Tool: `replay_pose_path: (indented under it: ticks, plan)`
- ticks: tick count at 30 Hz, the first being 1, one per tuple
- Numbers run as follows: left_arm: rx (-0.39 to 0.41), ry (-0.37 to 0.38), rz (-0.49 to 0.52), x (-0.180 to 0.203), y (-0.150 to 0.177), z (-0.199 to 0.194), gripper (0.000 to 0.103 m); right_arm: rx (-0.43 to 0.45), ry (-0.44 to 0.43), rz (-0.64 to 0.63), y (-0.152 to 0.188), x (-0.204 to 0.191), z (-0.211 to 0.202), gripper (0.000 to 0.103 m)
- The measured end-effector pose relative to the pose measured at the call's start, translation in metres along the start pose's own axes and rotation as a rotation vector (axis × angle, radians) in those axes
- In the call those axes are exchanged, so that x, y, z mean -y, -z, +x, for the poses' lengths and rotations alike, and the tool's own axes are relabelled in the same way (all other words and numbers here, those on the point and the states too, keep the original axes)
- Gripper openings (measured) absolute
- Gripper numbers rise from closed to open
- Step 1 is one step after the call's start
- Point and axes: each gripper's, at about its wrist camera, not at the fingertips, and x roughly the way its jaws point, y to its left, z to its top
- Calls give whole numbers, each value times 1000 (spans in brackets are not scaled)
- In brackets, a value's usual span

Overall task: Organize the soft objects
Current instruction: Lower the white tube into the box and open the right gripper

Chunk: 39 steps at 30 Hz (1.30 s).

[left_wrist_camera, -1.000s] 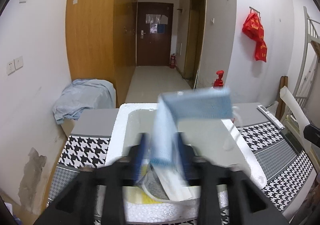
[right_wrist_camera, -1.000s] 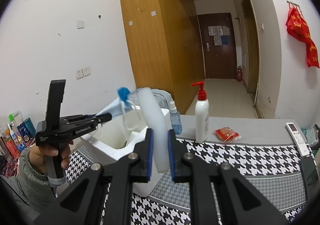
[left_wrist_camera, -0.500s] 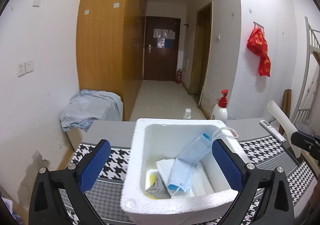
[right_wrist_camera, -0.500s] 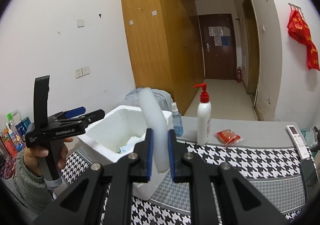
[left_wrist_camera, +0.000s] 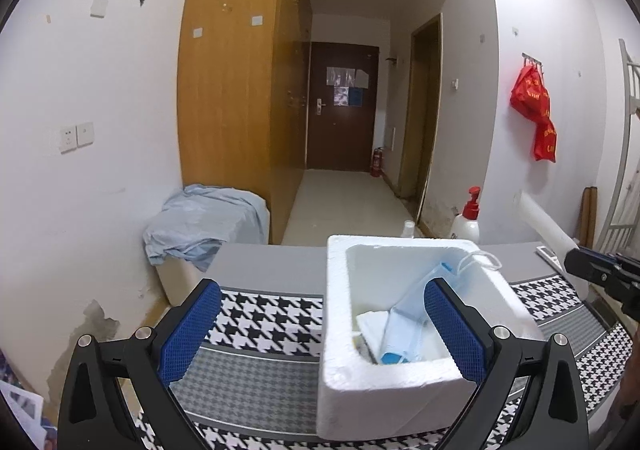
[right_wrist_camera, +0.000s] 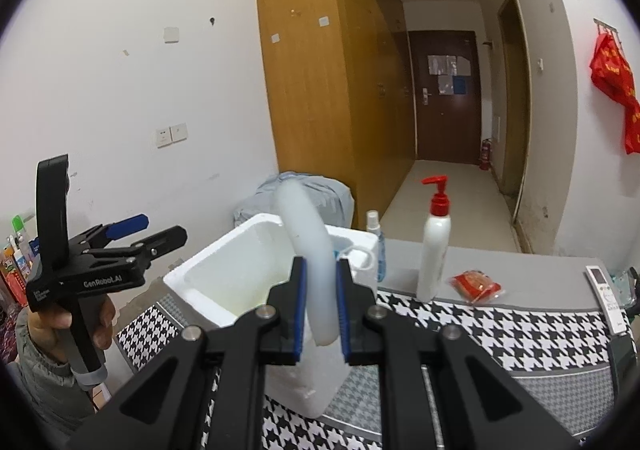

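A white foam box (left_wrist_camera: 340,334) stands on the houndstooth table; it also shows in the right wrist view (right_wrist_camera: 208,282). A blue face mask (left_wrist_camera: 404,326) lies inside it with white folded items, its ear loop over the far rim. My left gripper (left_wrist_camera: 320,330) is open and empty, held back to the left of the box; it also shows in the right wrist view (right_wrist_camera: 148,234). My right gripper (right_wrist_camera: 320,306) is shut on a white foam tube (right_wrist_camera: 308,246), which curves up over the box's right side. The tube also shows in the left wrist view (left_wrist_camera: 544,226).
A white pump bottle with a red top (right_wrist_camera: 434,246), a small spray bottle (right_wrist_camera: 374,246), a red packet (right_wrist_camera: 476,284) and a remote (right_wrist_camera: 608,298) lie on the table right of the box. A blue cloth (left_wrist_camera: 204,226) covers something beyond the table's far left.
My left gripper opened and let the blue mask drop into the foam box, then drew back to the left. My right gripper moved the foam tube slightly toward the box.
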Motion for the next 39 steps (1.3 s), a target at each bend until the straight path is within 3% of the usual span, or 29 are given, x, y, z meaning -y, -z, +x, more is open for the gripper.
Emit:
replay_pose_path:
  ticks: [17, 25, 34, 38, 39]
  plan:
    - [6, -55, -27, -31, 21, -13, 102, -41, -20, -20, -11, -26, 41, 17]
    - [-3, -52, -42, -38, 26, -12, 102, -67, 2, -39, -11, -35, 60, 17]
    - [-1, -45, -32, -36, 26, -15, 102, -98, -32, -54, -8, -42, 76, 18]
    - [-1, -48, -29, -36, 27, -16, 102, -116, -26, -67, -8, -45, 83, 32]
    - [0, -47, -30, -36, 27, -16, 102, -121, -18, -70, -8, -45, 85, 44]
